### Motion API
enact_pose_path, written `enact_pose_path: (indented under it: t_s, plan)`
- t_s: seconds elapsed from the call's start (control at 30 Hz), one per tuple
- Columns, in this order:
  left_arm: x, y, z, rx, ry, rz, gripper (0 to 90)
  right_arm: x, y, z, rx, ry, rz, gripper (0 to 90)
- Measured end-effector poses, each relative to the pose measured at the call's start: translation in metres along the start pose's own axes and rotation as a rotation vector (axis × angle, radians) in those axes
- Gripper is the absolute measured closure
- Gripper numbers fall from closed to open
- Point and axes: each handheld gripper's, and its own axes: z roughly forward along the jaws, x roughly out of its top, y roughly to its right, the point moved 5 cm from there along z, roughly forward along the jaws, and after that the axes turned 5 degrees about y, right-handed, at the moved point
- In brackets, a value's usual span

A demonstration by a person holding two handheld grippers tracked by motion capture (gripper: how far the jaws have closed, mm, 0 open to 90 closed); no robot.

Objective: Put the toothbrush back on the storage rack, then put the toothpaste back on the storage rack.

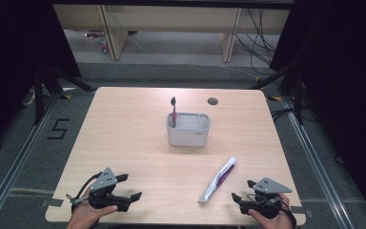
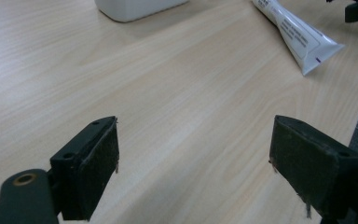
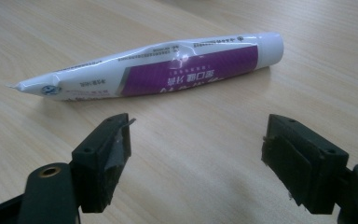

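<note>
Left tool point(image 1: 134, 187): held low over the near left part of the surface point(image 1: 124, 133). Its jaws are spread wide and hold nothing — just bare wood shows between them in the left gripper view.
Right tool point(image 1: 241, 191): held low at the near right edge of the surface. Its jaws are wide too, with nothing in them.
Tube point(image 3: 158, 67): white with a purple patch, lying flat on the surface, just ahead of the right tool and not touching it. In the right gripper view it lies across the front of the jaws, round cap end to the right, flat crimped end to the left.
Tube from the left tool: ahead and off to the right, well apart — the flat end point(image 2: 314, 51) points back this way.
Box point(image 1: 188, 130): a pale bin, farther out than both tools, in the middle of the surface, beyond the tube.
Brush point(image 1: 174, 112): stands upright in the left corner of the box, dark head on top.
Hands: one hand point(image 1: 88, 214) grips the left tool from behind, the other hand point(image 1: 269, 219) grips the right tool.
</note>
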Motion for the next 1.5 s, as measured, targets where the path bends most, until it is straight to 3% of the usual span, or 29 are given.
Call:
enact_pose_path:
  t_s: [0.07,0.27,0.3,0.33,0.37,0.43,0.5,0.57,0.67,0.8,0.83,0.9,1.0,1.07,1.1,1.13,1.2,1.23,1.3,1.37,1.4,1.43,1.47,1.5]
  plan:
    - [-0.003,0.002,-0.001,-0.002,-0.005,-0.004,15.2,-0.001,0.000,0.001,0.021,-0.009,0.000,23.8]
    - [-0.009,0.005,-0.003,0.027,-0.028,0.023,15.3,0.000,0.001,0.000,-0.001,0.005,-0.017,23.8]
    - [-0.011,0.002,-0.005,0.036,-0.064,0.062,15.3,-0.001,0.000,0.000,0.011,0.002,-0.008,23.8]
    - [-0.011,0.003,-0.003,0.049,-0.053,0.049,15.4,-0.001,-0.002,-0.001,0.003,-0.010,0.021,23.8]
    - [-0.013,0.000,-0.005,0.060,-0.083,0.085,15.4,-0.002,-0.004,-0.001,0.012,-0.009,0.034,23.8]
    - [-0.013,0.001,-0.005,0.059,-0.067,0.055,15.5,-0.001,-0.002,-0.001,0.000,-0.002,0.006,23.8]
    - [-0.014,0.001,-0.006,0.050,-0.069,0.062,15.5,-0.002,-0.003,-0.001,0.010,-0.008,0.022,23.8]
    - [-0.014,0.004,-0.005,0.051,-0.068,0.052,15.5,-0.002,-0.001,-0.001,-0.003,0.001,-0.008,23.8]
    - [-0.014,0.003,-0.007,0.060,-0.087,0.075,15.4,-0.002,-0.003,-0.002,0.005,-0.016,0.010,23.8]
    - [-0.014,0.004,-0.009,0.066,-0.083,0.070,15.5,-0.002,-0.003,-0.001,0.004,-0.008,0.013,23.8]
    - [-0.014,0.004,-0.010,0.071,-0.084,0.069,15.4,-0.002,0.000,-0.002,-0.007,0.001,-0.017,23.8]
    - [-0.014,0.005,-0.009,0.066,-0.079,0.066,15.4,-0.002,0.000,-0.002,-0.006,0.006,-0.022,23.8]
    - [-0.013,0.006,-0.007,0.067,-0.071,0.061,15.4,-0.003,-0.003,-0.004,0.005,-0.013,0.010,23.7]
    - [-0.014,0.006,-0.006,0.058,-0.082,0.070,15.4,-0.002,-0.003,-0.003,0.005,-0.008,-0.016,23.7]
    - [-0.015,0.005,-0.006,0.061,-0.093,0.077,15.4,-0.002,-0.005,-0.003,0.019,-0.015,0.002,23.7]
    - [-0.016,0.005,-0.006,0.063,-0.103,0.076,15.4,0.001,-0.007,-0.002,0.029,-0.003,-0.031,23.7]
    - [-0.016,0.007,-0.005,0.062,-0.093,0.065,15.4,0.001,-0.008,-0.001,0.034,-0.005,-0.036,23.7]
    - [-0.015,0.008,-0.005,0.054,-0.084,0.062,15.4,0.005,-0.007,0.001,0.043,0.004,-0.098,23.7]
    - [-0.014,0.009,-0.006,0.059,-0.083,0.073,15.4,0.006,-0.009,0.001,0.051,-0.007,-0.099,23.7]
    - [-0.014,0.009,-0.006,0.054,-0.086,0.076,15.4,0.013,-0.010,0.002,0.067,-0.007,-0.145,23.8]
    - [-0.015,0.009,-0.006,0.057,-0.089,0.078,15.4,0.013,-0.010,0.002,0.067,-0.007,-0.145,23.8]
    - [-0.016,0.009,-0.005,0.049,-0.079,0.074,15.4,0.021,-0.011,0.004,0.085,-0.007,-0.202,24.9]
    - [-0.017,0.006,-0.006,0.057,-0.106,0.102,15.4,0.021,-0.011,0.004,0.085,-0.007,-0.202,24.9]
    - [-0.017,0.006,-0.006,0.045,-0.098,0.087,15.4,0.025,-0.012,0.005,0.089,-0.011,-0.219,24.9]
